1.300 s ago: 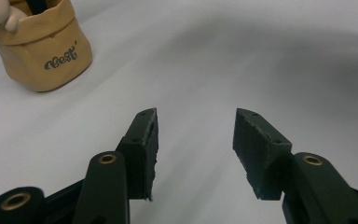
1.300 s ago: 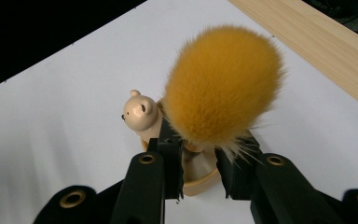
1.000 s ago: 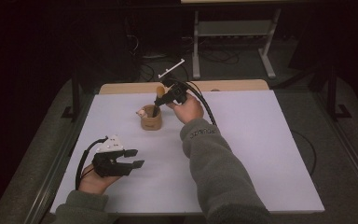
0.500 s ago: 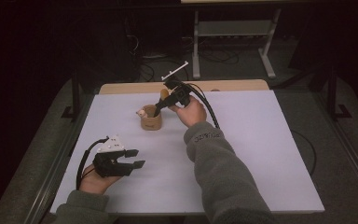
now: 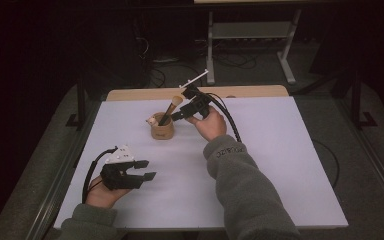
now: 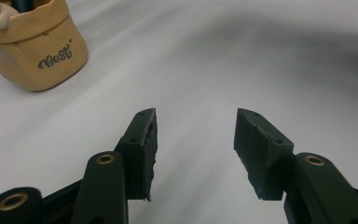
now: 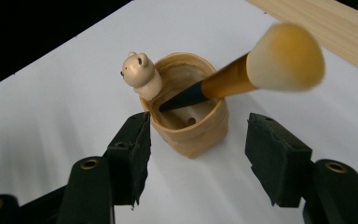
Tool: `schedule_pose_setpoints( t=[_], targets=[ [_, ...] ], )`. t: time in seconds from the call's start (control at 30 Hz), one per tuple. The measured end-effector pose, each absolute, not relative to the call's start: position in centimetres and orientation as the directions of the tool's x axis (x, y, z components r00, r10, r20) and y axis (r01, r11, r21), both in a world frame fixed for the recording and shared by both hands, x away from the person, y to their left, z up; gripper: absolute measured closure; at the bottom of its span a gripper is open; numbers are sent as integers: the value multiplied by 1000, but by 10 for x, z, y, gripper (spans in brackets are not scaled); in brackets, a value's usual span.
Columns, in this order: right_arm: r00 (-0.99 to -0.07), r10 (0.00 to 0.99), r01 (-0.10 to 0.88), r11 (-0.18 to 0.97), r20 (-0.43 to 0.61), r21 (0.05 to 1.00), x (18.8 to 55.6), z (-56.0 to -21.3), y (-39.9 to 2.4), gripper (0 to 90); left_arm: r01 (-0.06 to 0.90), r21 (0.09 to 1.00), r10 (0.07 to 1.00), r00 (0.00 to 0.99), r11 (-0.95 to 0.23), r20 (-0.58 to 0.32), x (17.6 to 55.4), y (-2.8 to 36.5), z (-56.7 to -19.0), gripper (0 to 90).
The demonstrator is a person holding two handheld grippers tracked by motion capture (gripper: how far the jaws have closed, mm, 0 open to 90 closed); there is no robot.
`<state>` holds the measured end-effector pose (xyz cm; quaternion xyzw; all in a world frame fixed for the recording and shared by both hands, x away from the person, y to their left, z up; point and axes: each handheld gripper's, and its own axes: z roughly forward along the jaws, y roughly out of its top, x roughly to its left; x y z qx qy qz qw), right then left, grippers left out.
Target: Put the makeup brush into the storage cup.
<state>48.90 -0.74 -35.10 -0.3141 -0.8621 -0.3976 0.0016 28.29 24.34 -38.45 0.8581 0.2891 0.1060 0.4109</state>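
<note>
Makeup brush [image 7: 242, 74]: handle down in tan cup [image 7: 193, 126], bristle head leaning out over the rim; cup stands toward the far middle of the white table [image 5: 280, 150], small bear figure [image 7: 140, 72] on its rim. Right gripper [image 5: 177, 116]: just beside the brush, jaws just opened, nothing between them. Left gripper [image 5: 145, 170]: near edge, well apart, jaws parted, empty. Wooden strip [image 5: 250, 92] along the far edge; dark room, metal frame [image 5: 250, 35] behind.

From my high view the room is dim, black at the far left, and only the white desk [image 5: 280, 150] catches light. Shadows on it are soft. Through the right tongs' camera the brush head [image 7: 286, 58] is blurred; through the left tongs' camera the desk looks smeared and streaky.
</note>
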Motion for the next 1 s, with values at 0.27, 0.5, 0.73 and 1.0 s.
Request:
schedule_pose_setpoints(
  t=[0.27,0.5,0.73,1.0],
  targets=[
    [-806,539,535,484,246,692,482,-349,-19,391,407,765,583,811,-498,-52,283,244,-385,490],
    [-797,548,543,468,253,697,474,-347,-33,386,411,763,588,807,-499,-51,283,244,-385,480],
    [-796,549,538,447,256,715,463,-349,-52,381,416,764,593,804,-494,-54,283,243,-386,470],
    [-786,560,548,433,263,716,452,-353,-70,368,418,762,596,801,-494,-53,284,243,-386,466]
  ],
)
